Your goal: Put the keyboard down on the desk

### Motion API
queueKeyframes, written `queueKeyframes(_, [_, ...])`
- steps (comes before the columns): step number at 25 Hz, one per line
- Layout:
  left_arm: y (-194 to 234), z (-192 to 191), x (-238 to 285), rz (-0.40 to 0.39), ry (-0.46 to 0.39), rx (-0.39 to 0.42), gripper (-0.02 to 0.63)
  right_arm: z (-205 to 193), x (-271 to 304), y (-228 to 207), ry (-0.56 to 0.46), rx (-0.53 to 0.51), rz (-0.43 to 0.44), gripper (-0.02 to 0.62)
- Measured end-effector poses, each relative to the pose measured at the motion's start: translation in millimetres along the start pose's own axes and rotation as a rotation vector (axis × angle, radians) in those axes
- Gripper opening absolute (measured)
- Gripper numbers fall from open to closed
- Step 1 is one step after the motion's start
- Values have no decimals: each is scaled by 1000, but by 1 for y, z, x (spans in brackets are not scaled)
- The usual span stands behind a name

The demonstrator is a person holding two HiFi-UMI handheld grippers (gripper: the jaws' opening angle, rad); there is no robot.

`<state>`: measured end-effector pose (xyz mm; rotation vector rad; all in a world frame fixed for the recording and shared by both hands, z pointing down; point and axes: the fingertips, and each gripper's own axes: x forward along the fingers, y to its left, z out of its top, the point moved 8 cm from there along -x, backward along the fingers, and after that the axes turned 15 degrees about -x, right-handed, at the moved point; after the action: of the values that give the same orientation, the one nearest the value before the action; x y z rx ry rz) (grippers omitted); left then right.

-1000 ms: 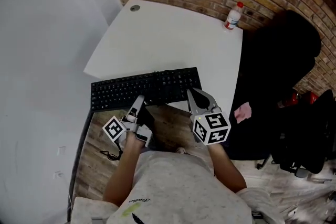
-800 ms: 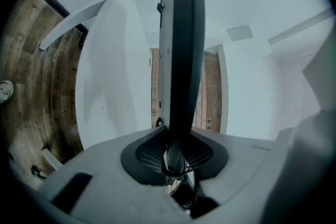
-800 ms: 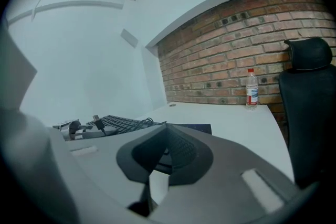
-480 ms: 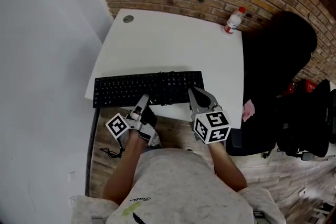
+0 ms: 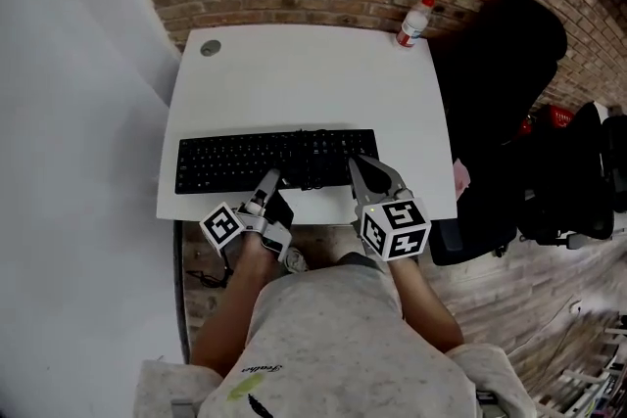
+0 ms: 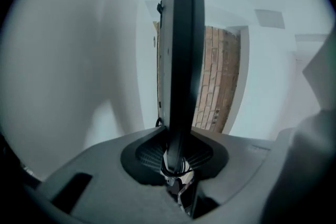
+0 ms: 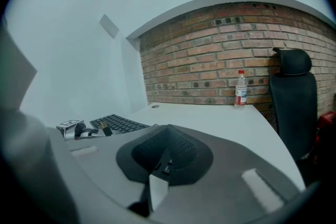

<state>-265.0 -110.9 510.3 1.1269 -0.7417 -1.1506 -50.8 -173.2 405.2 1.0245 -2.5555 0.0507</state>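
Note:
A black keyboard (image 5: pixel 274 159) lies lengthwise over the front part of the white desk (image 5: pixel 294 83), its near edge close to the desk's front edge. My left gripper (image 5: pixel 267 184) is shut on that near edge, left of its middle. In the left gripper view the keyboard (image 6: pixel 181 50) stands edge-on between the jaws of the left gripper (image 6: pixel 176 157). My right gripper (image 5: pixel 359 169) has its jaws together, its tip at the keyboard's right front corner. Contact there cannot be made out. The right gripper view shows the keyboard (image 7: pixel 118 123) low over the desk, left of the right gripper (image 7: pixel 165 165).
A plastic bottle (image 5: pixel 413 21) with a red cap stands at the desk's far right corner by the brick wall. A round cable grommet (image 5: pixel 210 48) sits at the far left corner. A black office chair (image 5: pixel 500 73) stands right of the desk. A white wall runs along the left.
The keyboard has moved forward with both grippers, from hanging past the desk's front edge to lying fully over the desk top.

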Motion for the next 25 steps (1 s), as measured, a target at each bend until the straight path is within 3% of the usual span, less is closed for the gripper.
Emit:
queueKeyframes(15, [22, 17, 54, 54, 58, -8, 67, -14, 20, -32, 15, 43, -72, 8])
queueKeyframes(25, [30, 32, 105, 105, 58, -6, 67, -20, 60, -75, 43, 81, -54, 8])
